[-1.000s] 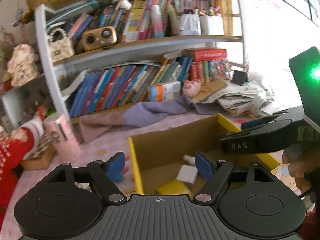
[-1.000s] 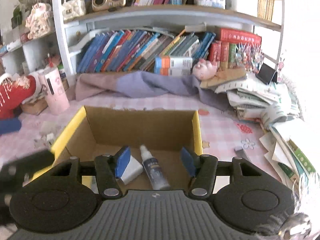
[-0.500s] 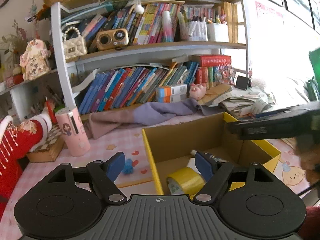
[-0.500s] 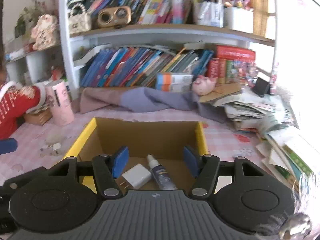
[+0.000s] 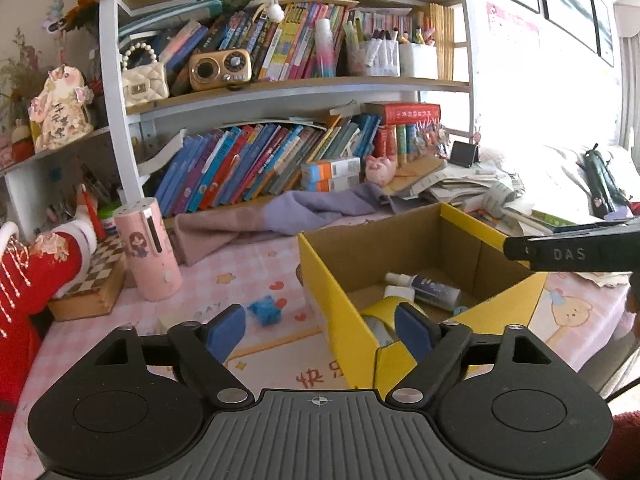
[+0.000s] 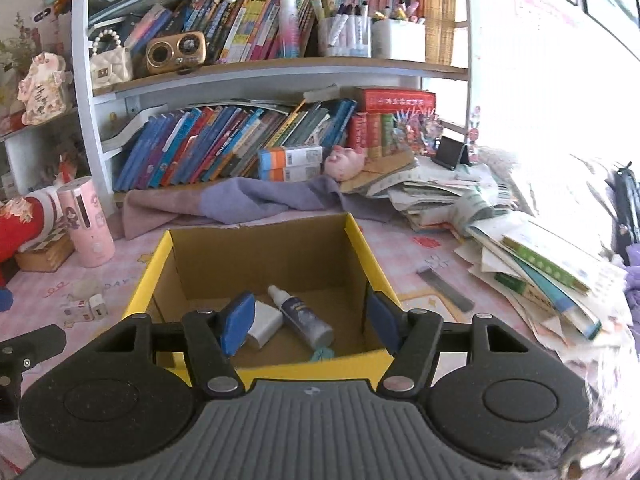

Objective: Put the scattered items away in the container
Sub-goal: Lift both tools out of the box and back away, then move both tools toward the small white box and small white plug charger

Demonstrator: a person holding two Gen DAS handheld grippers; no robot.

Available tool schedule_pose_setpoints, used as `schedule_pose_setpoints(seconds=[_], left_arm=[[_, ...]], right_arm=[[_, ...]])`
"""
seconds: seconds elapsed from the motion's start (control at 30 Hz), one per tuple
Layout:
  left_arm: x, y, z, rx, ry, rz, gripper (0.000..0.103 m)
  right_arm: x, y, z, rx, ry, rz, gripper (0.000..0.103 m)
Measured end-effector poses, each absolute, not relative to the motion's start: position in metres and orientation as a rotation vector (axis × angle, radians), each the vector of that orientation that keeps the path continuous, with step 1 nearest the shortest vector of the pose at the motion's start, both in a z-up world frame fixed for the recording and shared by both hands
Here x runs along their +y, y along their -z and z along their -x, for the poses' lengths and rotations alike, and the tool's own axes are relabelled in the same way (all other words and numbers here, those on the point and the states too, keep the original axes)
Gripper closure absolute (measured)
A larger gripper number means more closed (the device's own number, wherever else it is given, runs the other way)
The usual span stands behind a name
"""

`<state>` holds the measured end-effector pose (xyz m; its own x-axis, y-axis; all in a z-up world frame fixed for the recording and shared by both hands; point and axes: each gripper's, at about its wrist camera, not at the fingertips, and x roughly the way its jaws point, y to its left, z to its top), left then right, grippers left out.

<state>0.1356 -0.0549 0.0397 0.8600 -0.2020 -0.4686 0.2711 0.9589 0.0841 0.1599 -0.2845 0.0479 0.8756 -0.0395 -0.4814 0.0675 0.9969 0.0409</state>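
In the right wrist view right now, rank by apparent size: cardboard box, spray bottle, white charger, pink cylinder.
1. cardboard box
2. pink cylinder
3. spray bottle
4. white charger, partly hidden by the right gripper, so its rank is unsure.

Open yellow cardboard box point(image 6: 370, 254) holds a lying spray bottle point(image 6: 304, 318), white charger point(image 6: 266, 323) and yellow tape roll point(image 5: 382, 312).

Daylight from the right blows out that side; fisheye bends the edges, focus sharp.
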Motion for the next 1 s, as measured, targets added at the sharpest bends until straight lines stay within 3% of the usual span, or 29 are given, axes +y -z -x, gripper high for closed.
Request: schedule_pose_setpoints(seconds=[0.67, 1.0], left_arm=[[0.015, -0.017, -0.091, 0.575, 0.359, -0.157, 0.018], [0.053, -0.01, -0.085, 0.623, 0.315, -0.118, 0.017]], right_arm=[[-0.219, -0.022, -0.065, 0.571, 0.222, -0.114, 0.039], [-0.175, -0.006, -0.072, 0.683, 0.089, -0.084, 0.033]])
